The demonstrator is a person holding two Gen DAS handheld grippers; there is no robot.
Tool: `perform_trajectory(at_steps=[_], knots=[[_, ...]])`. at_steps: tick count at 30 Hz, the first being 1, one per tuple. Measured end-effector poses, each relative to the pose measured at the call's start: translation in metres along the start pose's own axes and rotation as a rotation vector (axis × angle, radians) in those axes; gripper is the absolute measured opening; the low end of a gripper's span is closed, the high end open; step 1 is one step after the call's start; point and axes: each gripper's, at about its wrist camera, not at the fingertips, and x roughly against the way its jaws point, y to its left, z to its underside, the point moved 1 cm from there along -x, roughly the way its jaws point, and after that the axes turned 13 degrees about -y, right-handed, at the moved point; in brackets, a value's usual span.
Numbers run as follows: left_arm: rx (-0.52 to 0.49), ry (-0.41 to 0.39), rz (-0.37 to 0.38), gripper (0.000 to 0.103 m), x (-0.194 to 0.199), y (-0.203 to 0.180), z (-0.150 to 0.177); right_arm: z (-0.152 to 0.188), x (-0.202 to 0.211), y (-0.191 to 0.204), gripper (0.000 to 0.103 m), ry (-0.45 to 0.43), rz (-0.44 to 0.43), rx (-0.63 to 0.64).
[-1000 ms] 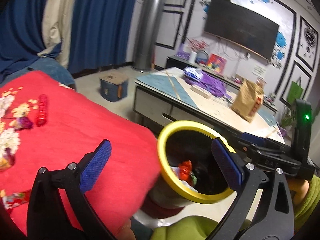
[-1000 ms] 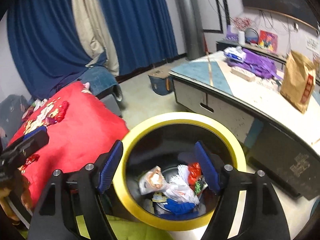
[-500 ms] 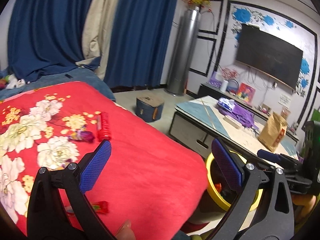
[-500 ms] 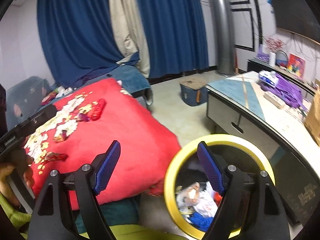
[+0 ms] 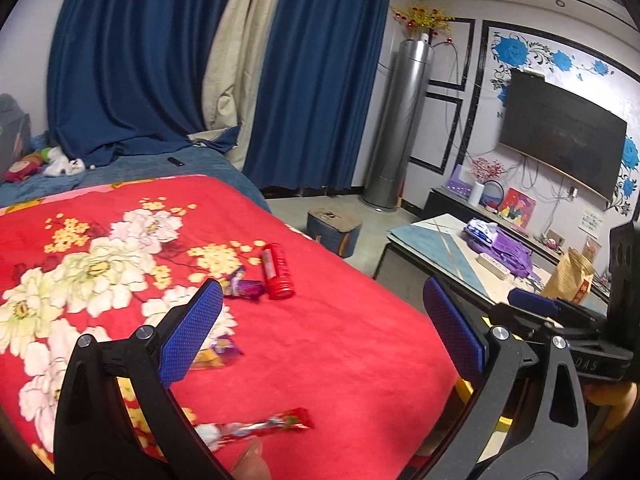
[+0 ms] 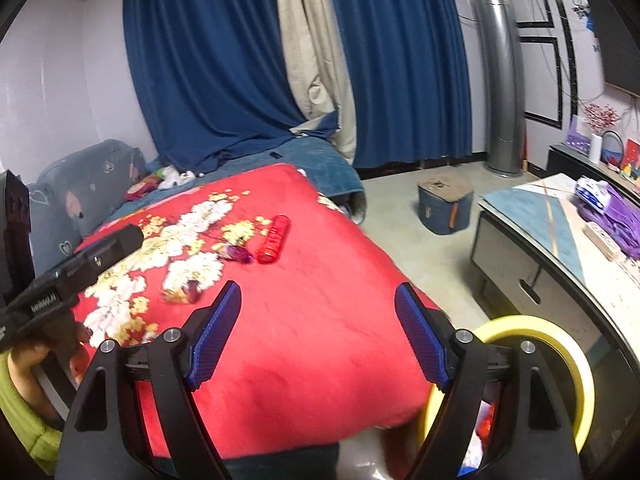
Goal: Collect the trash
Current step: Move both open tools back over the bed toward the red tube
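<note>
Both grippers hang over a red flowered blanket [image 5: 340,344] with trash on it. A red tube-shaped wrapper [image 5: 277,266] [image 6: 273,239] lies mid-blanket, a purple candy wrapper [image 5: 244,287] [image 6: 237,254] beside it. Nearer lie a yellow-purple wrapper [image 5: 216,354] [image 6: 185,292] and a long red-white wrapper [image 5: 260,426]. My left gripper [image 5: 320,332] is open, nothing between its fingers. My right gripper [image 6: 318,336] is open too, also holding nothing. The yellow-rimmed bin [image 6: 560,354] with trash inside stands at the blanket's right, under the right finger.
A low table [image 6: 560,216] stands right, bearing purple cloth [image 5: 508,248] and a paper bag [image 5: 568,276]. A small blue stool [image 6: 444,204] sits on the floor beyond. Blue curtains and a grey column stand at the back. A hand [image 6: 44,344] holds the left gripper's handle.
Both grippers swung left and up from over the bin to over the red blanket. The bin slid to the right edge of both views; the wrappers came into view.
</note>
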Motion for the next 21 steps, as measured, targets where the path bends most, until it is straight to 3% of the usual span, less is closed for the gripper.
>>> perform_trajectory(at_steps=[11, 21], knots=[[0.015, 0.044, -0.042, 0.092, 0.011, 0.048, 0.007, -0.014, -0.049, 0.040, 0.077, 0.026, -0.116, 0.050], [-0.048, 0.224, 0.023, 0.092, 0.004, 0.070, 0.038, -0.014, -0.124, 0.076, 0.076, 0.133, -0.229, 0.139]])
